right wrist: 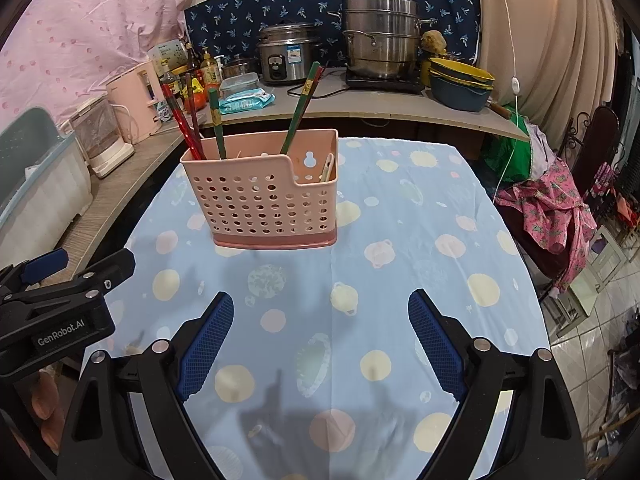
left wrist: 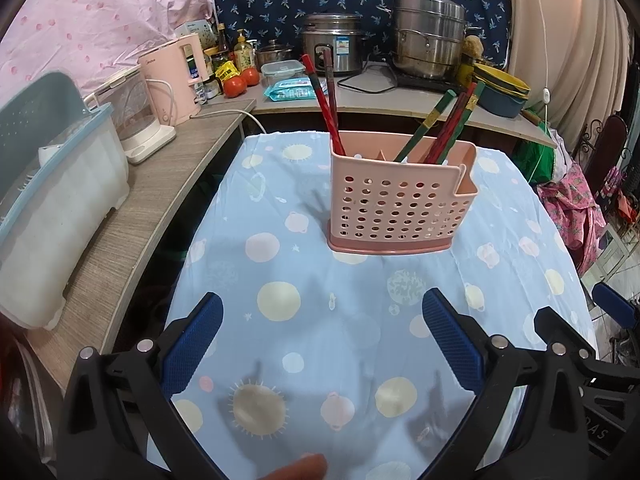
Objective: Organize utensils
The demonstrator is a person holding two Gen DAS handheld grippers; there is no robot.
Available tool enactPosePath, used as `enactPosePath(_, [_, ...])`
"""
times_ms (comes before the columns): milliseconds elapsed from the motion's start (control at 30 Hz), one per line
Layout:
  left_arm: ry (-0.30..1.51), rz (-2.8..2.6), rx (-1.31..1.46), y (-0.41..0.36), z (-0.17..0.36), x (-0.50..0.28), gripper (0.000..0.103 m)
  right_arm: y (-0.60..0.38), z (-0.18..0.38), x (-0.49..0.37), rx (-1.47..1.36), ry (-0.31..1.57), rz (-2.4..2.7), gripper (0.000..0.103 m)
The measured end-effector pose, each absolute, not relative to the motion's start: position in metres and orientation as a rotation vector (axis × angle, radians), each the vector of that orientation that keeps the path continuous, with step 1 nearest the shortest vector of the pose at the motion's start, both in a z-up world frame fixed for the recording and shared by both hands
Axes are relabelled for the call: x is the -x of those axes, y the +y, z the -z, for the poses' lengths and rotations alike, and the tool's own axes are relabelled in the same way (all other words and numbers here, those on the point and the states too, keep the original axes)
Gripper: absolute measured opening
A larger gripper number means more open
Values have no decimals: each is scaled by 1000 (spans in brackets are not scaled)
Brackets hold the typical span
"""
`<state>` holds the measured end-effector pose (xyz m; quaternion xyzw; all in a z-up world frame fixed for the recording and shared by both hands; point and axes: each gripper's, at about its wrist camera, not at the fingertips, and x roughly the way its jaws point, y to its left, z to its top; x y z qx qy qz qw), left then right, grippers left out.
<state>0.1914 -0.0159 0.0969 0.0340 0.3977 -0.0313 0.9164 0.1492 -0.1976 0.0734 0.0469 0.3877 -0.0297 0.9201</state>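
1. Plainly, the pink holder (left wrist: 402, 196) stands upright on the tabletop (left wrist: 320, 320), which is draped in a blue cloth with a planet print, and it serves as the landmark for everything else.
2. Red chopsticks (left wrist: 326, 104) lean in the compartment at the holder's left end, while green and red chopsticks (left wrist: 440, 124) lean out of a compartment further right; from the right wrist view a pale utensil (right wrist: 327, 168) sits low in the notched right-hand compartment.
3. Sorting by compartment looks largely done, judging from how the sticks are grouped.
4. Both tools hang short of the holder, angled down at the cloth in front of it.
5. Left tool (left wrist: 320, 344): released, jaws spread wide with nothing between them.
6. Right tool (right wrist: 320, 344): likewise released and bare, beside the left one.
7. Nothing loose lies on the cloth near the holder, so no next pick shows itself.
8. Inner dividers and the sticks' lower ends are hidden behind the perforated wall.
9. A fingertip (left wrist: 296, 468) is cut off at the left view's lower edge.
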Motion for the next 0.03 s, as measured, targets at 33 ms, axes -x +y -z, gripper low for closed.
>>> enactPosePath(33, [817, 65, -73, -16, -97, -191, 95, -198, -73, -149, -97, 794, 63, 91])
